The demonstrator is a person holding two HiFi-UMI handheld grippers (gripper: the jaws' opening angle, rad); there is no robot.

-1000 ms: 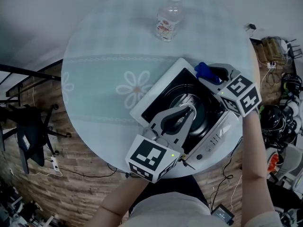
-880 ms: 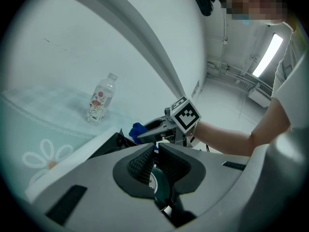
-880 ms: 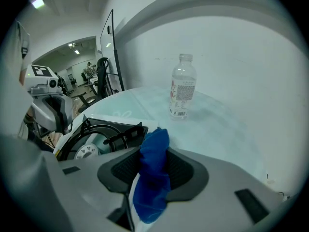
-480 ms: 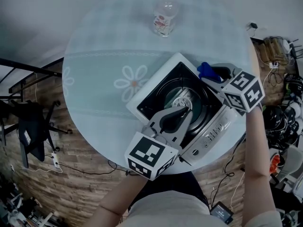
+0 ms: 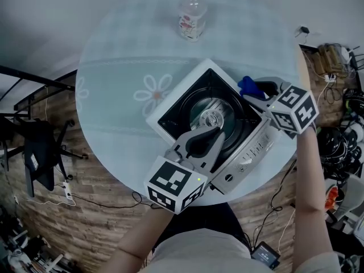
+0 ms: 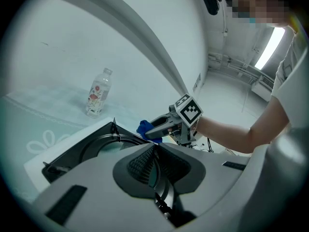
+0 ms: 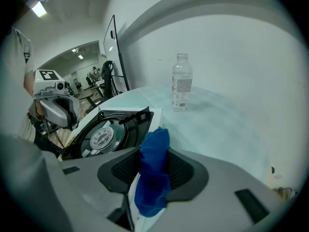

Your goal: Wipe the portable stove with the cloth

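My right gripper (image 5: 251, 91) holds the soft, floppy cloth (image 7: 153, 170) bunched in its jaws; left gripper (image 5: 214, 133) jaws are shut.

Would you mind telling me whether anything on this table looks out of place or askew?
The portable stove sits skewed on the round table, its knob-side corner right at the near edge, perhaps overhanging it. Nothing looks spilled, and the water bottle stands upright.

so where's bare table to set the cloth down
Widest bare table lies left of the portable stove, around the flower print, and between the stove and the water bottle. The near right edge is crowded: stove, left gripper, right gripper with the cloth.
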